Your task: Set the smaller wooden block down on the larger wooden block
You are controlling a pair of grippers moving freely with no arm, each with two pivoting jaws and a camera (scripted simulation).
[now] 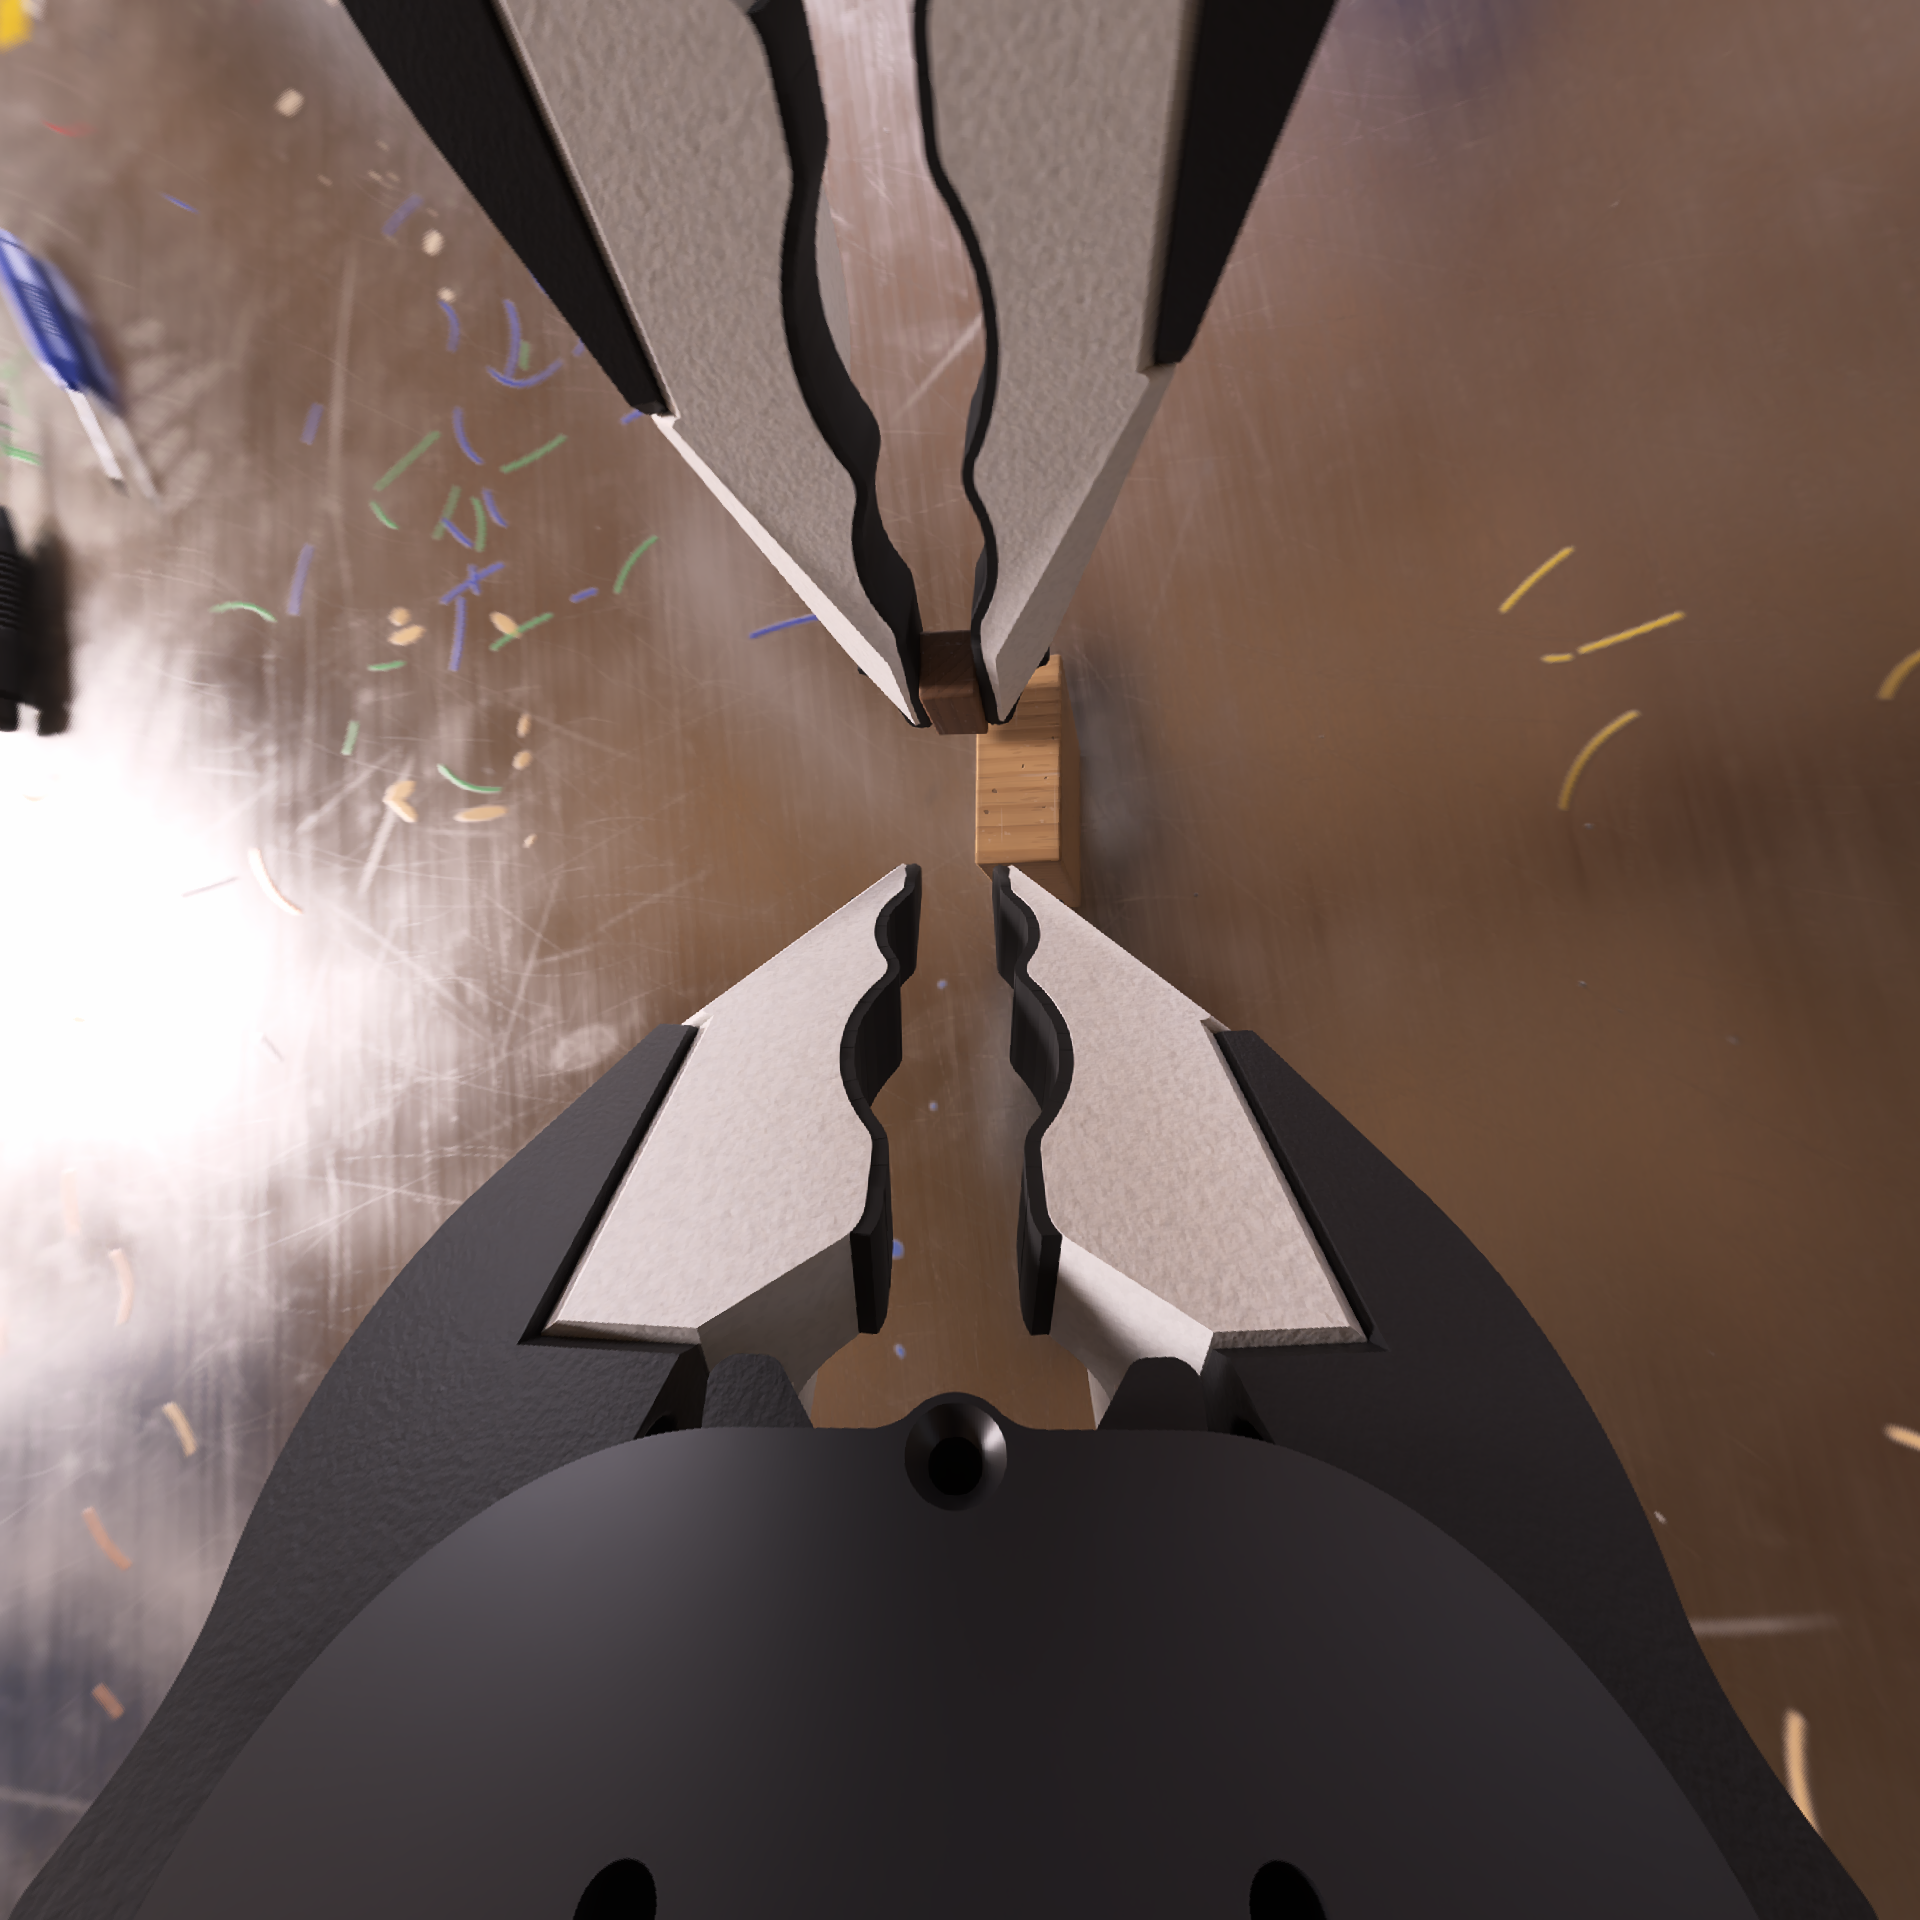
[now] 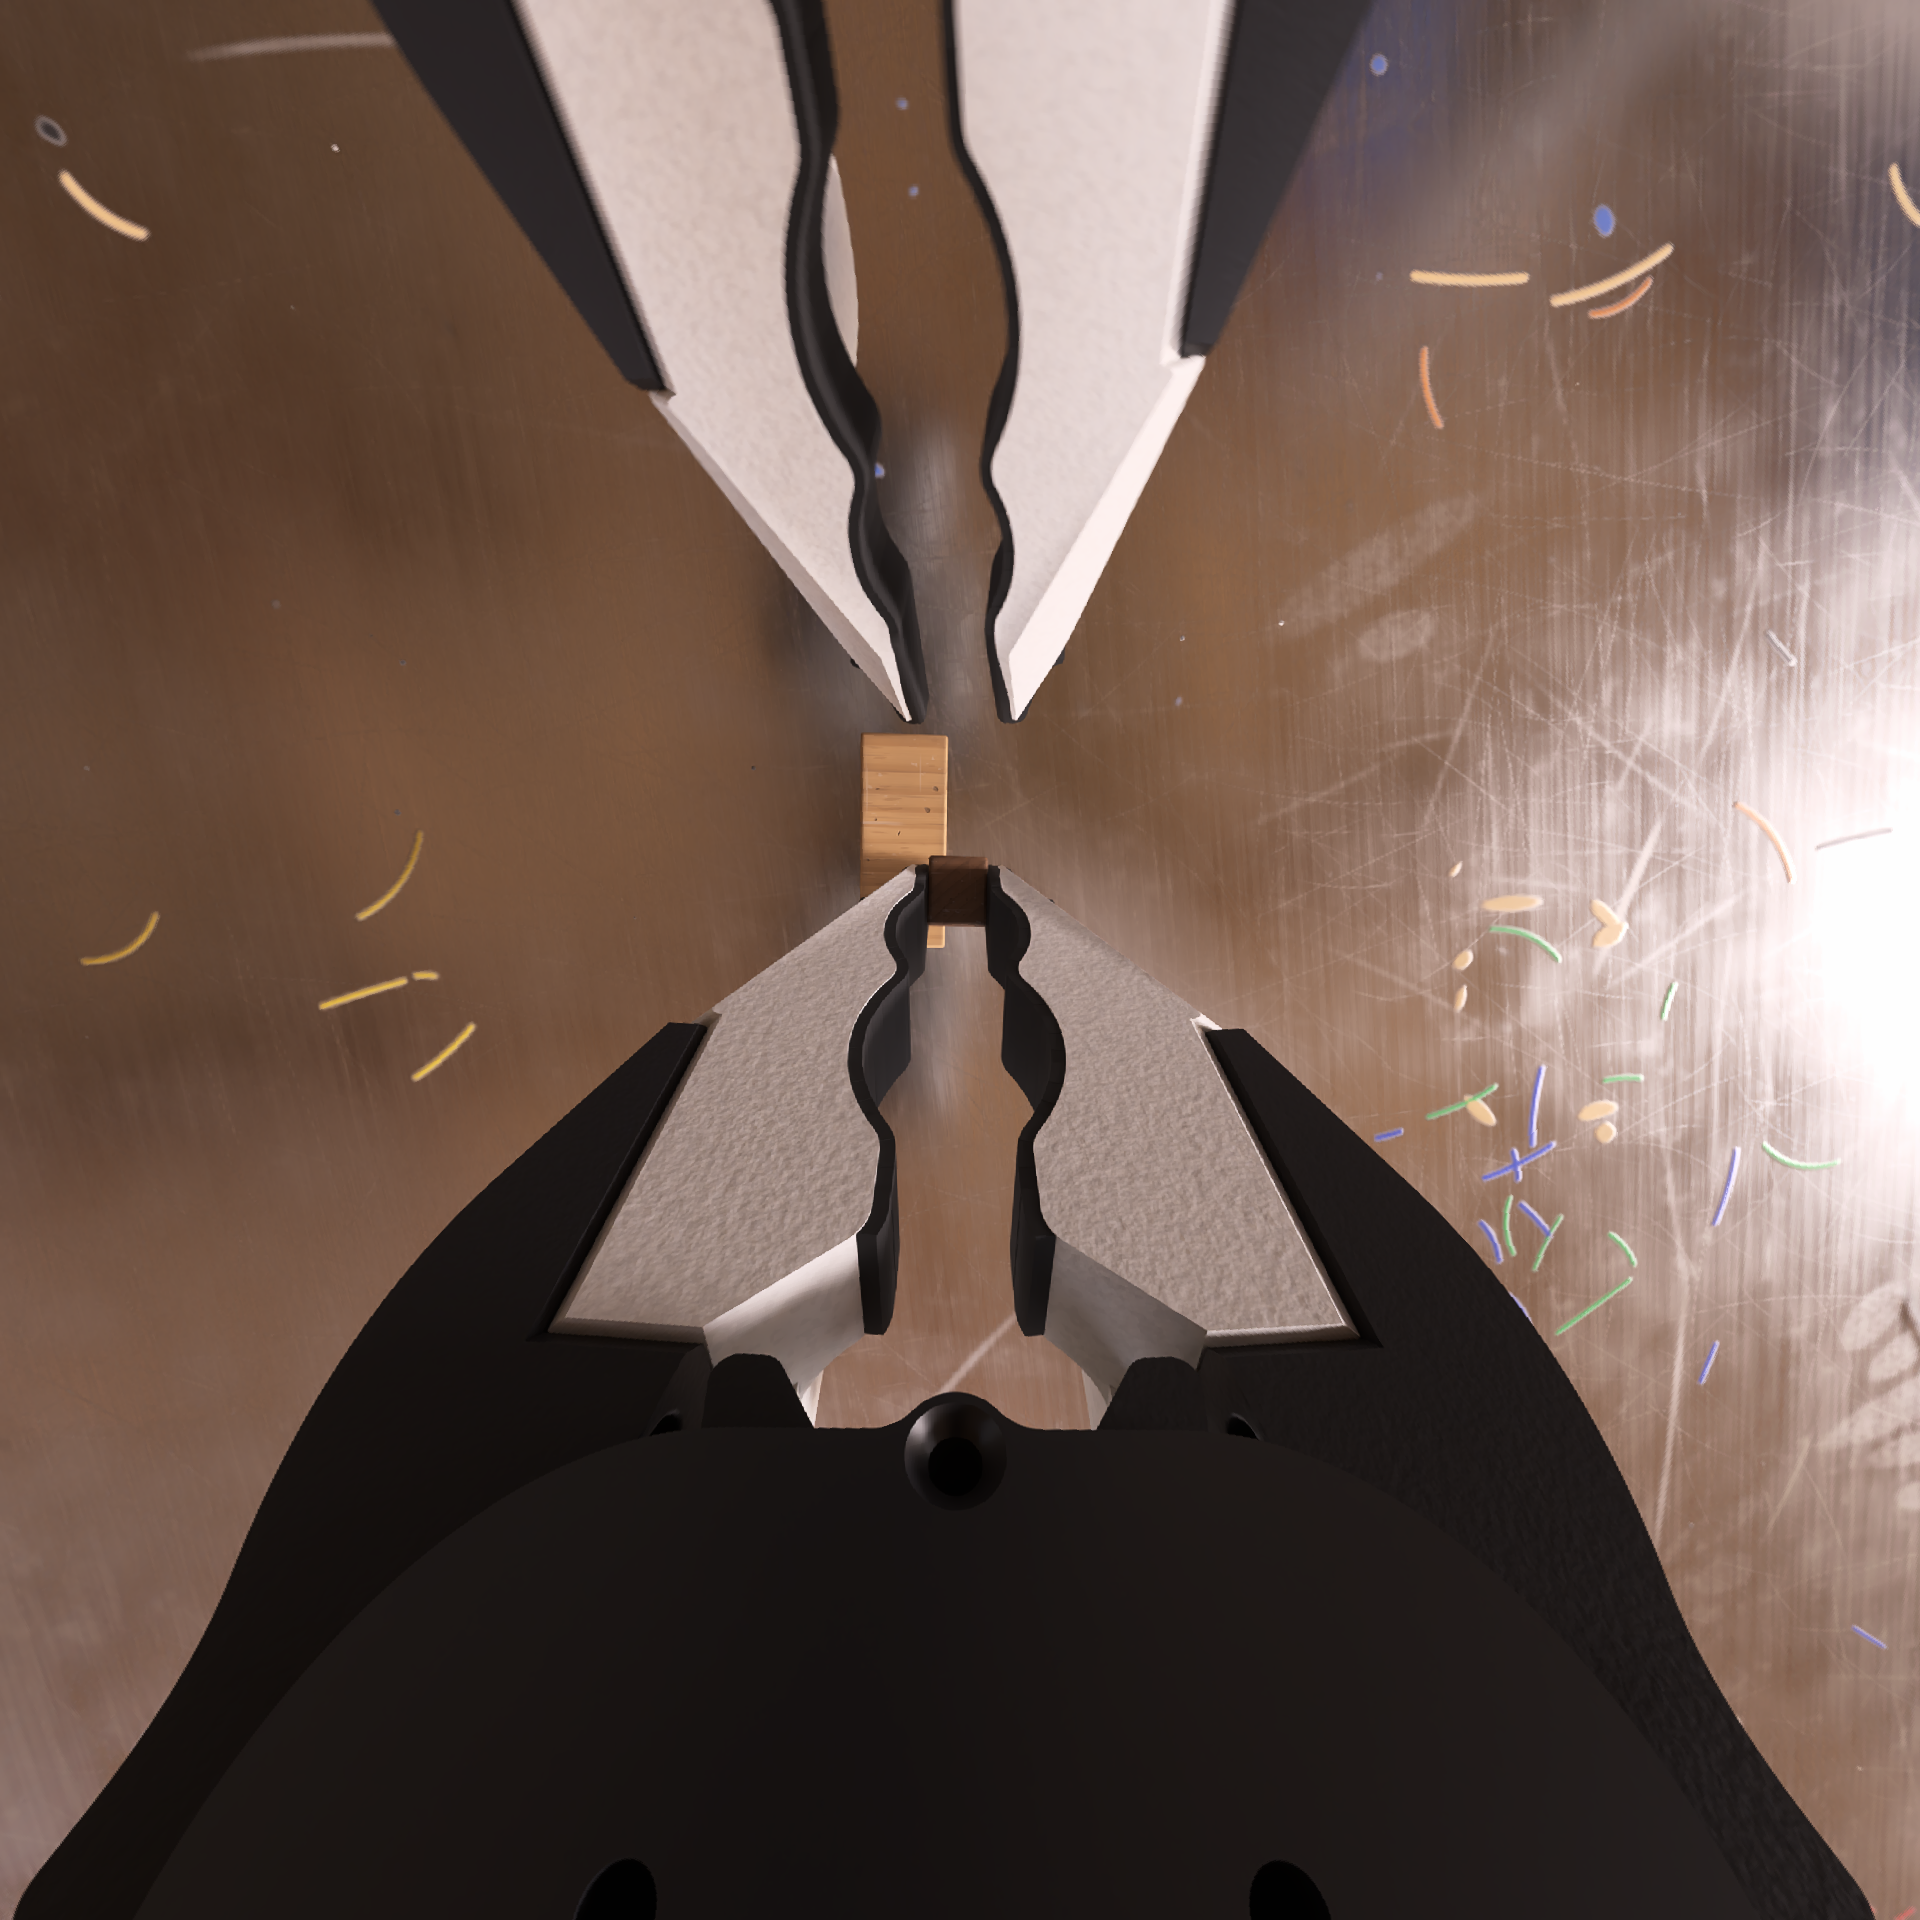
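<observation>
The smaller wooden block, pinched in your right gripper, overhangs the larger wooden block's near right edge; release now and it may tip off. Your left gripper hangs narrowly parted, empty.

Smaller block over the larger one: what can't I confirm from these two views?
- Smaller block: sides covered by right gripper fingertips, both views.
- Contact with larger block: both views look down, no side angle.
- Larger block's near end: right view, behind fingers.
- Blue object: blurred, cut off.
</observation>
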